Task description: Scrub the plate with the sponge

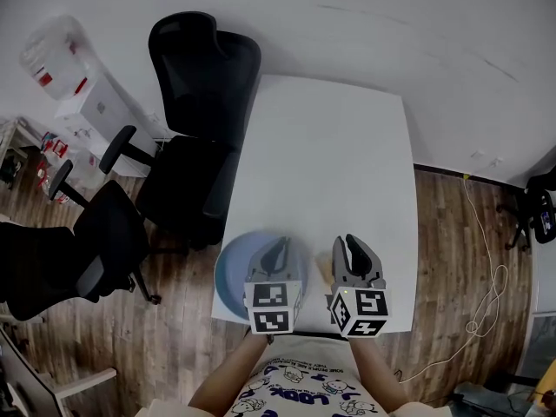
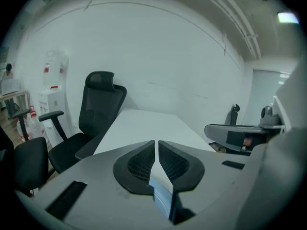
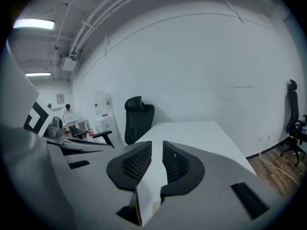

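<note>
room: white wall (image 1: 391, 24) on the far side, wood floor (image 1: 452, 250) to left and right, seen steeply from above;
white table (image 1: 330, 163): rectangular, running from the person to the far wall; its far part bare;
black office chair (image 1: 204, 68): high back with headrest, against the table's left edge, far half;
second black chair (image 1: 104, 233): left of the first, nearer, armrests showing;
white unit (image 1: 87, 102): far left by the wall, red marks on it, too small to identify;
person's top (image 1: 300, 389): pale, cartoon print, at the near edge, both forearms reaching to the table;
white cable (image 1: 486, 302): looped on the floor, near right;
plate (image 1: 230, 272): pale blue, round, on the near left corner of the table, its left rim at the table edge, its right part hidden under the left gripper;
left gripper (image 1: 278, 248): over the plate, marker cube toward the person, tips toward the far wall; in the left gripper view its ribbed pads (image 2: 141, 164) stand a thin slit apart, nothing between them, table and a strip of blue visible through the slit;
right gripper (image 1: 347, 243): just right of the left one, over the near table edge; in the right gripper view its pads (image 3: 136, 164) are a little wider apart, holding nothing;
sponge (image 1: 322, 269): pale yellowish patch on the table between the two grippers, just right of the plate, mostly hidden; contact with either gripper cannot be told.
</note>
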The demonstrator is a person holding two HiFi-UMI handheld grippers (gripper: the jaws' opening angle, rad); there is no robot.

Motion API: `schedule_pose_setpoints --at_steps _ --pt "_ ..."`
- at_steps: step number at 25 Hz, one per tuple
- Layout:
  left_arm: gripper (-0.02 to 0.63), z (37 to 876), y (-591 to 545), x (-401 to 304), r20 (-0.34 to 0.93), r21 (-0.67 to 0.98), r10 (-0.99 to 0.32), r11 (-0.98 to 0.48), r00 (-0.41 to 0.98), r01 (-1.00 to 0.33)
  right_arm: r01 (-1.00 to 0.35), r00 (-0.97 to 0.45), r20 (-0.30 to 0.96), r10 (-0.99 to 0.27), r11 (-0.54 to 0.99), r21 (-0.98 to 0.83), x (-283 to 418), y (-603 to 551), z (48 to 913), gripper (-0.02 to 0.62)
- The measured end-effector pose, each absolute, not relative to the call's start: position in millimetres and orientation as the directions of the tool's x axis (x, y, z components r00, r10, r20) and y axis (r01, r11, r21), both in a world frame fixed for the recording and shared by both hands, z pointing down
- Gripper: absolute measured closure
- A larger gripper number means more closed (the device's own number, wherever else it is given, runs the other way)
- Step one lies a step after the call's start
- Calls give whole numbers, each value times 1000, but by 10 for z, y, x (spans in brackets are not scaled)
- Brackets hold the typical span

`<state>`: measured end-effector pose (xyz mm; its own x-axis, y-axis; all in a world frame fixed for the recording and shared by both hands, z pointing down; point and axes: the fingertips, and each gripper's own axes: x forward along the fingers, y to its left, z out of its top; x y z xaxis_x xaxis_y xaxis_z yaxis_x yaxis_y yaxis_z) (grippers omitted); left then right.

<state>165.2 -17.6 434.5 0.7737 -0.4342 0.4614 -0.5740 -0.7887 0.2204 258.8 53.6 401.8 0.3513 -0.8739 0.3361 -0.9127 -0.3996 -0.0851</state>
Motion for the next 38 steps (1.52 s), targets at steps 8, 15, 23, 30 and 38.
schedule_pose_setpoints --at_steps 8,15,23,30,38 --pt "575 3633 -231 1453 207 6 -613 -778 762 -628 -935 338 219 -915 -353 -34 2307 415 3636 535" --pt "575 3445 -169 1240 142 -2 -672 -734 726 -679 -942 328 165 -930 -335 -17 2150 471 3521 549" --pt "575 3430 -97 1209 126 -19 -684 -725 718 -688 -948 317 124 -940 -318 12 2107 510 3450 552" --pt "575 3438 -30 1305 127 -12 -677 -732 725 -681 -941 335 136 -932 -337 8 2207 609 3467 555" --pt "575 3419 44 1406 123 -12 -661 -747 740 -665 -936 348 133 -928 -351 6 2268 670 3459 556"
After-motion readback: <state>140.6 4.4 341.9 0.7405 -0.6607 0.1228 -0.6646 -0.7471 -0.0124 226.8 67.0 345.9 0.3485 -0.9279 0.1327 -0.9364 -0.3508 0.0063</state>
